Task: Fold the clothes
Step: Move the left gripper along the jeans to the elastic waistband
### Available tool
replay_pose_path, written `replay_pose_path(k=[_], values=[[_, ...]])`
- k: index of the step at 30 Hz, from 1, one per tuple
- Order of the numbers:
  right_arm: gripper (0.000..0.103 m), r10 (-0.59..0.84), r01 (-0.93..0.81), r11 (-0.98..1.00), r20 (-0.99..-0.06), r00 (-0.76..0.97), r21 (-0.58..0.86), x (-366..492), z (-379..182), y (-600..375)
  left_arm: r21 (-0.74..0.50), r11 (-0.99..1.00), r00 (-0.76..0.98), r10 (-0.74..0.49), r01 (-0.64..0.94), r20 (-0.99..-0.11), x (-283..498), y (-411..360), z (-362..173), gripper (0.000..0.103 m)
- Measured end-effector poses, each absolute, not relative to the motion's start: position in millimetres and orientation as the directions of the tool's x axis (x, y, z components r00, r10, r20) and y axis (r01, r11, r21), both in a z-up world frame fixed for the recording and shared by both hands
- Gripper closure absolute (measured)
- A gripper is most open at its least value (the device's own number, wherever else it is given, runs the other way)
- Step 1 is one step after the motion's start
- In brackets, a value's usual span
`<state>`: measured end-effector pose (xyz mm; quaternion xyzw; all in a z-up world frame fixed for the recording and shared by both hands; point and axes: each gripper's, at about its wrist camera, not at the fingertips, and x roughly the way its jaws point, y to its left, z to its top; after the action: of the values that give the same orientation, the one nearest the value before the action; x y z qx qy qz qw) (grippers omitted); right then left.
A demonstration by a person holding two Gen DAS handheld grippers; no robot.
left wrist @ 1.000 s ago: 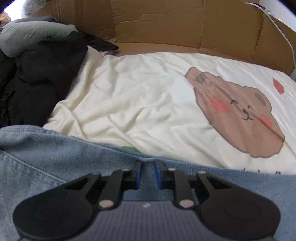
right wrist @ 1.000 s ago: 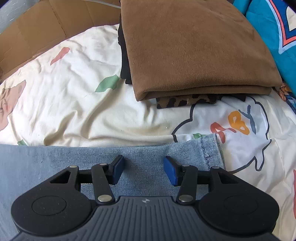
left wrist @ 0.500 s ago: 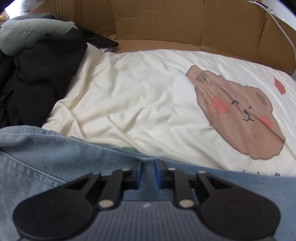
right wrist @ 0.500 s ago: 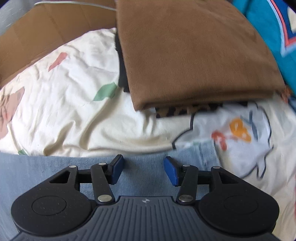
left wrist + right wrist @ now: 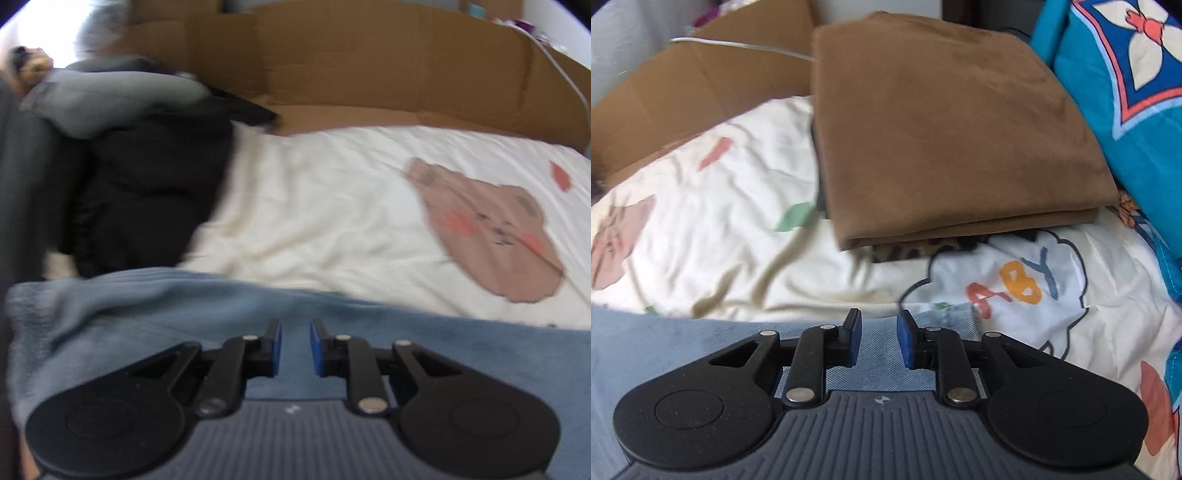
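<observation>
The blue denim garment (image 5: 155,317) lies spread across the near part of a cream printed bedsheet (image 5: 314,206), and both grippers sit low over it. In the left wrist view, the left gripper (image 5: 295,345) has its blue-padded fingers a narrow gap apart, with denim visible between and beneath them; the picture does not show whether any fabric is pinched, so its hold cannot be told. The denim's far edge runs as a soft rolled fold just ahead of the fingertips, bunching thicker toward the left. Beyond it the sheet shows a brown bear face print (image 5: 487,229), and to the left sits a heap of dark clothes (image 5: 147,192) with a grey garment (image 5: 110,99) on top — all blurred. Brown cardboard (image 5: 369,66) stands along the far side of the bed. In the right wrist view, the right gripper (image 5: 877,339) has its jaws somewhat apart, nothing between them, above the denim's (image 5: 683,343) right end, whose hemmed corner lies just beside the right finger. Farther off rests a folded brown cloth (image 5: 942,129) stacked on a leopard-patterned piece (image 5: 916,251), well apart from the denim — and a teal patterned quilt (image 5: 1126,92) lies at the right.
</observation>
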<state>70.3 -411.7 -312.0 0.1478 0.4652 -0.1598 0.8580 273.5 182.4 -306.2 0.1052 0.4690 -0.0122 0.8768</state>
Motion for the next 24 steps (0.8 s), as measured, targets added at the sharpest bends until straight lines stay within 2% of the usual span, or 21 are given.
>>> replay_pose_path(k=[1,2,3,6,11,12,14,18,21,24], values=[[0.074,-0.116,0.406,0.906,-0.848,0.517,0.123,72,-314,-409,0.184,0.978,0.567,0.097,0.099,-0.818,271,192,-304,0.079],[0.073,-0.096,0.400,0.906,-0.851,0.517,0.140,74,-315,-406,0.195,0.978,0.575,0.116,0.078,-0.810,269,202,-303,0.070],[0.071,-0.076,0.393,0.906,-0.853,0.517,0.158,76,-317,-403,0.206,0.977,0.581,0.135,0.056,-0.802,267,211,-301,0.068],[0.066,-0.035,0.354,0.919,-0.855,0.518,0.176,76,-319,-389,0.234,0.972,0.593,0.189,-0.002,-0.783,261,237,-300,0.068],[0.066,0.057,0.253,0.943,-0.853,0.518,0.216,87,-324,-354,0.243,0.970,0.641,0.195,-0.013,-0.743,259,257,-306,0.068],[0.066,0.077,0.222,0.950,-0.852,0.518,0.221,91,-325,-346,0.266,0.964,0.646,0.202,0.002,-0.736,263,258,-310,0.066],[0.066,0.112,0.154,0.963,-0.851,0.513,0.220,99,-328,-329,0.319,0.948,0.636,0.247,-0.002,-0.731,274,264,-319,0.068],[0.063,0.146,0.068,0.976,-0.859,0.491,0.205,115,-334,-304,0.263,0.963,0.624,0.238,-0.054,-0.744,295,284,-327,0.066],[0.057,0.150,0.039,0.981,-0.867,0.475,0.191,122,-338,-294,0.239,0.968,0.609,0.233,-0.073,-0.758,309,294,-334,0.066],[0.057,0.149,0.033,0.982,-0.873,0.464,0.185,127,-343,-291,0.194,0.976,0.573,0.218,-0.102,-0.790,325,303,-340,0.066]])
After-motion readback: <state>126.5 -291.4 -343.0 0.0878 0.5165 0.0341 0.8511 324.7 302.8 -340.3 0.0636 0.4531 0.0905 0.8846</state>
